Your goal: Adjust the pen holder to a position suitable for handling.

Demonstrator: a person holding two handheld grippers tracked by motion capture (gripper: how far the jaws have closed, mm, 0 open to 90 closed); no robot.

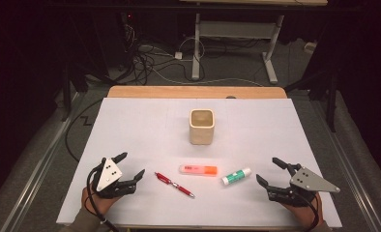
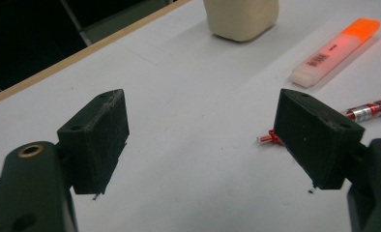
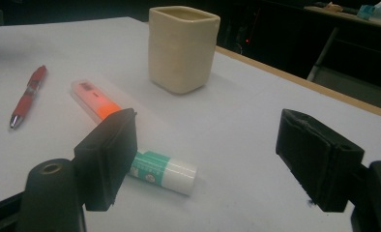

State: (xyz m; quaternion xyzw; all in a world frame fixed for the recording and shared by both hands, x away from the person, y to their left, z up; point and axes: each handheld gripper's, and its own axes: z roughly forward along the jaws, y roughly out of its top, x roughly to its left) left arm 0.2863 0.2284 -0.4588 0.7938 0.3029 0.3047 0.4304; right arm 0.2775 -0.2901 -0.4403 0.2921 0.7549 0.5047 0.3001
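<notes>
You are waiting to start — both grippers released.
Left gripper (image 1: 131, 167) and right gripper (image 1: 267, 172) are idling, empty, before the square cream cup (image 1: 201, 126); next, reach for the red pen (image 1: 174, 185).

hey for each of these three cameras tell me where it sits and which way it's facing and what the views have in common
High view: above the person's side, looking forward and down on the table; hands with left gripper and right gripper show, both open.
Left gripper view: low, looking along its jaws at the red pen, orange highlighter and beige cup.
Right gripper view: low, along its jaws toward the glue stick and cup.
Shared: cup, highlighter and pen appear in all three.
</notes>
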